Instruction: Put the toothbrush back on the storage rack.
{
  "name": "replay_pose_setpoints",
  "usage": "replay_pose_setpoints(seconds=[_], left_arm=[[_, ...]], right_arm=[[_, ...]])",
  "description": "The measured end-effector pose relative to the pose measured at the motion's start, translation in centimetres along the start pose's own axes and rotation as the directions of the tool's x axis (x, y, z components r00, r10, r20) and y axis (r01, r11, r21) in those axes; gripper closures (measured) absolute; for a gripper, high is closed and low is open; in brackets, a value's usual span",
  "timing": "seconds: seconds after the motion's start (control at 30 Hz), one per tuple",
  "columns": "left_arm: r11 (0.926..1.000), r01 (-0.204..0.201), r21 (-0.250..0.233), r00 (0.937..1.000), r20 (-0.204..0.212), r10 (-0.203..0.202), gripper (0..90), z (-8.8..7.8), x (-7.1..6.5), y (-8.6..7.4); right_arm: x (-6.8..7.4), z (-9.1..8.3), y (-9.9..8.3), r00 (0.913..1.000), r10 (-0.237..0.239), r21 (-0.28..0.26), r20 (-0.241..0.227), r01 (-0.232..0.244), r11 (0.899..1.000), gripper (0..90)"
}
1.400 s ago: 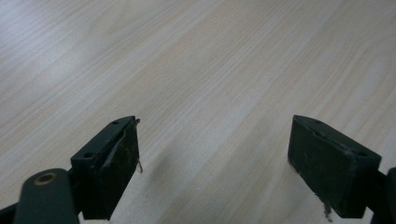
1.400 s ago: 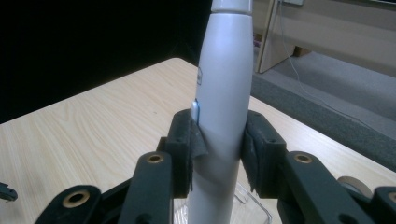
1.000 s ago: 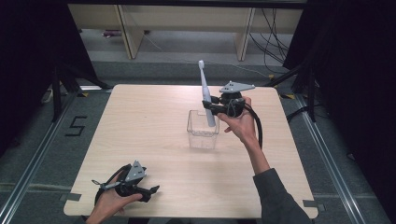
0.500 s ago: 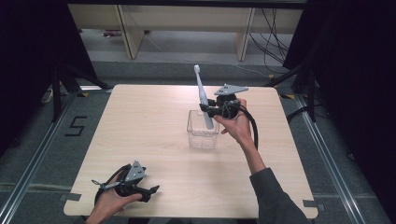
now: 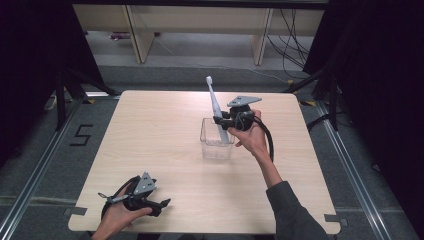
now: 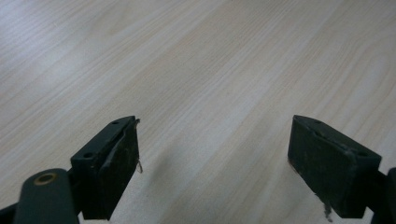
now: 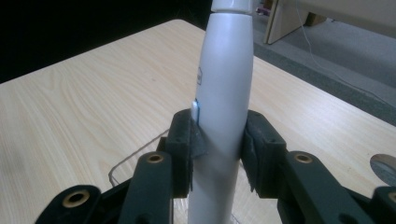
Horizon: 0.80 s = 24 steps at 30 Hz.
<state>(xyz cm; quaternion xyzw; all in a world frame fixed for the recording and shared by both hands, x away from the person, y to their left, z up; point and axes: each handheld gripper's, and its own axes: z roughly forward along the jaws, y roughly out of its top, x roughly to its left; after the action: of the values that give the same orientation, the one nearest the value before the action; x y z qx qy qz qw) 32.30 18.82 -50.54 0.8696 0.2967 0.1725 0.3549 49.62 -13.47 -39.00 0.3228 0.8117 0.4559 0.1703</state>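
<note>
White toothbrush [image 5: 216, 107] stands near upright in our right tool [image 5: 220, 121], clamped on its handle, lower end inside the cup [image 5: 216, 145] directly below; left tool [image 6: 212, 163] gapes empty.

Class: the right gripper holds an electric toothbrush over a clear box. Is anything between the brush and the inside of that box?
Nothing visible. The toothbrush stands nearly upright in the right gripper, its lower end at the open top of the box.
</note>
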Motion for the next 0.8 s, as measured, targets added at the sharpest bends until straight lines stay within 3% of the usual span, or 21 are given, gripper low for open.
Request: replay_pose_setpoints(seconds=[0.03, 0.27, 0.3, 0.37, 0.4, 0.5, 0.53, 0.6, 0.7, 0.8], left_arm=[[1.0, -0.003, 0.004, 1.0, 0.004, 0.003, 16.0, 0.0, 0.0, 0.0], [1.0, -0.003, 0.0, 1.0, -0.002, 0.003, 16.0, 0.0, 0.0, 0.0], [1.0, -0.002, 0.001, 1.0, -0.002, 0.002, 16.0, 0.0, 0.0, 0.0], [1.0, -0.002, 0.0, 1.0, -0.001, 0.002, 16.0, 0.0, 0.0, 0.0], [1.0, -0.002, 0.0, 1.0, -0.001, 0.002, 16.0, 0.0, 0.0, 0.0], [1.0, -0.003, 0.001, 1.0, -0.001, 0.003, 16.0, 0.0, 0.0, 0.0], [1.0, -0.002, 0.0, 1.0, -0.002, 0.002, 16.0, 0.0, 0.0, 0.0], [1.0, -0.002, 0.001, 1.0, -0.001, 0.002, 16.0, 0.0, 0.0, 0.0], [1.0, -0.002, 0.0, 1.0, -0.001, 0.002, 16.0, 0.0, 0.0, 0.0], [1.0, -0.006, 0.005, 1.0, 0.003, 0.006, 16.1, 0.0, 0.0, 0.0]], right_arm=[[0.0, 0.2, -0.2, 0.9997, -0.024, 0.011, 0.004, 0.024, 1.0, 66.6], [0.2, 0.9, -0.7, 0.9996, -0.027, 0.054, 0.003, 0.027, 0.998, 66.6], [0.1, 1.2, -0.8, 0.9987, -0.051, 0.049, -0.003, 0.051, 0.998, 66.6], [0.3, 1.4, -0.9, 0.9997, -0.024, 0.055, 0.0, 0.024, 0.998, 66.6], [0.3, 1.4, -0.9, 0.9996, -0.029, 0.076, 0.001, 0.028, 0.997, 66.6], [0.3, 1.7, -1.1, 0.9991, -0.043, 0.072, 0.008, 0.042, 0.997, 66.6], [0.5, 1.7, -1.1, 0.9999, -0.012, 0.098, 0.001, 0.012, 0.995, 66.6], [0.2, 1.9, -1.2, 0.9988, -0.049, 0.094, 0.004, 0.048, 0.994, 66.6], [0.3, 2.1, -1.4, 0.9993, -0.037, 0.127, -0.003, 0.037, 0.991, 66.6], [0.5, 2.4, -1.6, 0.9999, -0.009, 0.121, 0.006, 0.009, 0.993, 66.6]])
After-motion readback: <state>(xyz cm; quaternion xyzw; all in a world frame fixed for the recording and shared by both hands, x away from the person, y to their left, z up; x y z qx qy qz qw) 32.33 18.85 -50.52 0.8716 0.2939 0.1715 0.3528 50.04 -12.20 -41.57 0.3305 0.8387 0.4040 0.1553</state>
